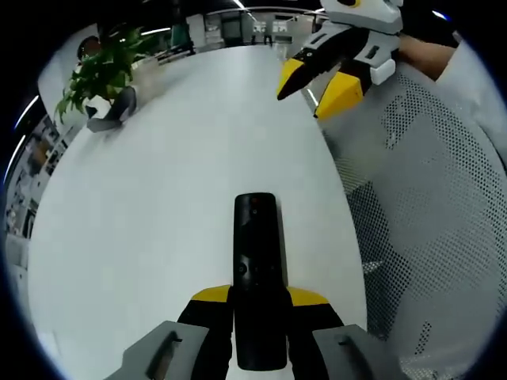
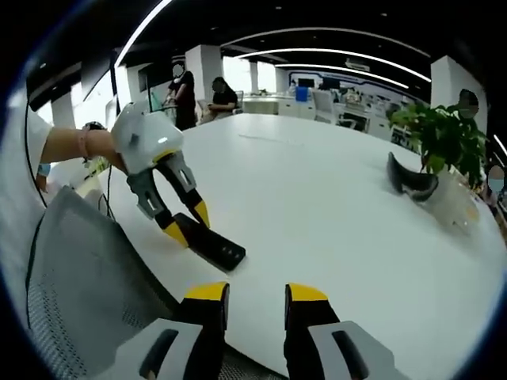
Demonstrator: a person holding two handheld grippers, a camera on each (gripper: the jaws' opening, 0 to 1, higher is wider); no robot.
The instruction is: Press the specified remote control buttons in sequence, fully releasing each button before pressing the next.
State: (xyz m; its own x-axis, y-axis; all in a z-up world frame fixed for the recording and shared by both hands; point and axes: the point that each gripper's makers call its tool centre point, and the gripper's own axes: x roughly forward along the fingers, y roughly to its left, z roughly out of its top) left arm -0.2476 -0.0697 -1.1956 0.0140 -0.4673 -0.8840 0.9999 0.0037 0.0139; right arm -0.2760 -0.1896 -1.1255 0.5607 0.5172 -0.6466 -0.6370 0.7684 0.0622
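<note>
A black remote control [image 1: 257, 277] lies lengthwise between the jaws of my left gripper [image 1: 259, 297], which is shut on its near end; a small red button shows near its far end. In the right gripper view the same remote [image 2: 212, 247] rests near the white table's edge, with the left gripper [image 2: 187, 224] clamped on it from the left. My right gripper [image 2: 256, 293] is open with nothing between its yellow tips, a short way from the remote. In the left gripper view the right gripper [image 1: 313, 93] hovers at the upper right, above the table edge.
The white table [image 1: 158, 198] stretches away from the remote. A potted plant [image 1: 99, 75] [image 2: 444, 138] stands at its far side, beside a dark curved object [image 2: 410, 184]. A mesh chair back [image 1: 428, 206] [image 2: 79, 269] stands against the near edge. People [image 2: 186, 95] stand in the background.
</note>
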